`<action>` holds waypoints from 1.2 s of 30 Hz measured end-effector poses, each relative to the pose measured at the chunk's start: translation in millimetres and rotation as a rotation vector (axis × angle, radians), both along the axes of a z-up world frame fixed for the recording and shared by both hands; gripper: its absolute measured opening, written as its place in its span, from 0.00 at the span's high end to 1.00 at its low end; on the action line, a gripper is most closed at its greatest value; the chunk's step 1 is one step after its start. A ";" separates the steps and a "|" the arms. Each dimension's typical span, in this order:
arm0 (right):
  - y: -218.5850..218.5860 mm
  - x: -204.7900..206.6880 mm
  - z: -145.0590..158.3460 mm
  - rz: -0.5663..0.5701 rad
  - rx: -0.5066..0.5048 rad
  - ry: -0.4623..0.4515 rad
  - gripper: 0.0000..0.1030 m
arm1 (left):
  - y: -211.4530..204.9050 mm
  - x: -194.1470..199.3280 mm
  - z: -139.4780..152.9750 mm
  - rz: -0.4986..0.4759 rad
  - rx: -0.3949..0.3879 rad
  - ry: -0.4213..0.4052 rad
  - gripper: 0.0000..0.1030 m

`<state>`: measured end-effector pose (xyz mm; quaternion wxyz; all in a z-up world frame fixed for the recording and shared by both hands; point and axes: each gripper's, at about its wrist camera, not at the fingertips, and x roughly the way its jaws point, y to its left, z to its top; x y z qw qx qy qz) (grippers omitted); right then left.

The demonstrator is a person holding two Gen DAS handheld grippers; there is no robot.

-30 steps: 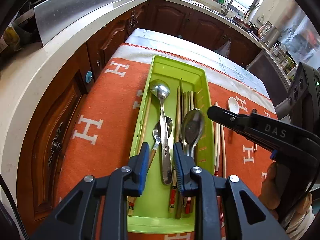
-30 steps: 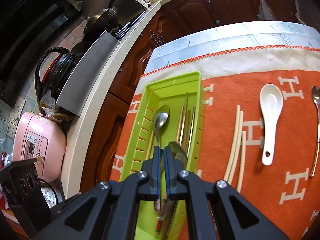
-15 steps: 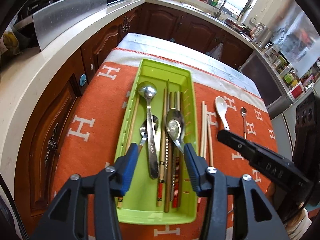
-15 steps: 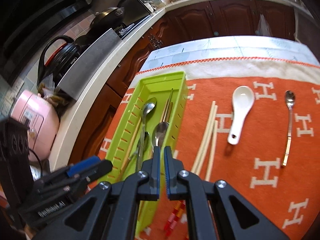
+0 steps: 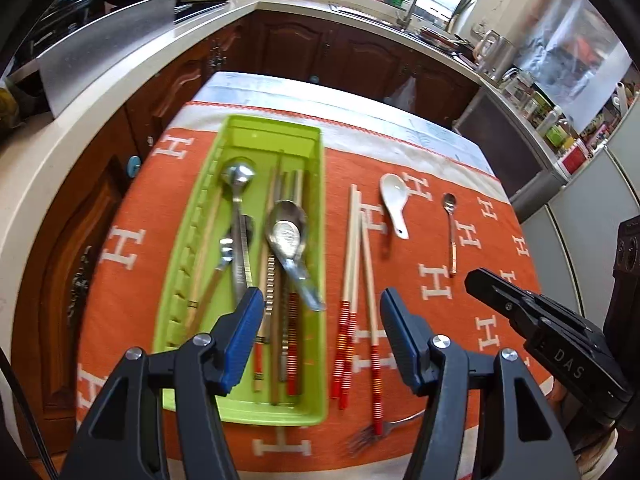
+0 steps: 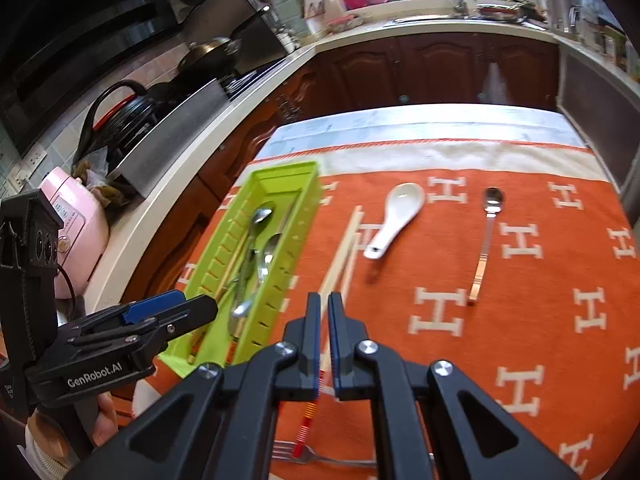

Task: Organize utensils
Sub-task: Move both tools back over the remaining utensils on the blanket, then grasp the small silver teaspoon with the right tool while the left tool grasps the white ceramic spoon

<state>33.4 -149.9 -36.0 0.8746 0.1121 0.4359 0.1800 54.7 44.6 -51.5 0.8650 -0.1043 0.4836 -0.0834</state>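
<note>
Both grippers have pulled back from the green tray [image 5: 316, 168] since a second ago, and the large spoon [image 5: 287, 236] that the right gripper carried then now lies inside the tray, its bowl over the chopsticks there. Left gripper [image 5: 322, 334] hangs above the tray's near right corner with its blue-padded jaws spread wide and nothing between them. Right gripper [image 6: 324, 336] has its jaws almost closed, only a thin slit between them, and holds nothing; it floats over the loose chopsticks [image 6: 340, 256].

An orange cloth [image 6: 520, 320] patterned with white letter H covers the tabletop. The tray sits toward the cloth's left edge and holds a long steel ladle-spoon [image 5: 240, 216], a smaller spoon [image 5: 224, 256], wooden chopsticks and red-banded chopsticks. The ladle-spoon's handle carries stamped writing, too blurred to read.

Just beside the tray's right wall lie the pale loose chopsticks with red-striped ends. Further right lies a white ceramic soup spoon [image 6: 396, 216], then a slim teaspoon [image 6: 486, 240] well apart from it. A fork [image 5: 380, 432] lies at the cloth's near edge, touching the chopstick ends.

Printed on the left gripper's side is "GenRobot.AI"; the right gripper's side reads "DAS". A pink rice cooker [image 6: 76, 232] stands on the counter to the left.
</note>
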 end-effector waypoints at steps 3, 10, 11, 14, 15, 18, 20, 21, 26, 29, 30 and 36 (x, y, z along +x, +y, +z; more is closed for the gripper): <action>-13.4 -3.2 -2.3 -0.039 -0.016 0.000 0.95 | -12.6 1.1 -2.4 -0.024 0.001 -0.002 0.43; -43.4 5.6 -14.8 -0.110 -0.016 0.015 0.95 | -45.1 15.9 -8.9 -0.086 0.043 0.020 0.43; -49.4 9.0 -17.0 -0.122 -0.011 0.019 0.95 | -47.8 18.6 -9.2 -0.089 0.049 0.021 0.43; -62.9 17.9 -23.2 -0.145 0.000 0.028 0.95 | -58.1 34.4 -9.3 -0.101 0.051 0.030 0.43; -67.9 21.6 -25.7 -0.154 0.002 0.031 0.95 | -61.4 42.0 -9.1 -0.104 0.048 0.036 0.43; -81.4 34.7 -32.5 -0.179 0.015 0.044 0.95 | -72.2 63.6 -10.1 -0.120 0.043 0.050 0.43; -89.5 46.2 -36.9 -0.194 0.015 0.056 0.95 | -80.7 81.9 -14.1 -0.133 0.049 0.068 0.43; -92.9 52.2 -38.9 -0.201 0.013 0.060 0.95 | -83.5 88.7 -16.7 -0.134 0.050 0.078 0.43; -103.3 83.3 -50.5 -0.225 -0.010 0.083 0.95 | -95.1 131.3 -32.8 -0.133 0.025 0.149 0.44; -107.2 101.7 -62.6 -0.238 -0.017 0.115 0.95 | -100.3 149.5 -38.6 -0.139 0.012 0.166 0.44; -107.9 107.2 -66.7 -0.239 -0.018 0.124 0.95 | -101.4 154.1 -40.2 -0.135 0.015 0.173 0.44; -101.0 129.2 -83.6 -0.239 -0.070 0.161 0.94 | -103.4 175.7 -49.9 -0.126 0.025 0.198 0.44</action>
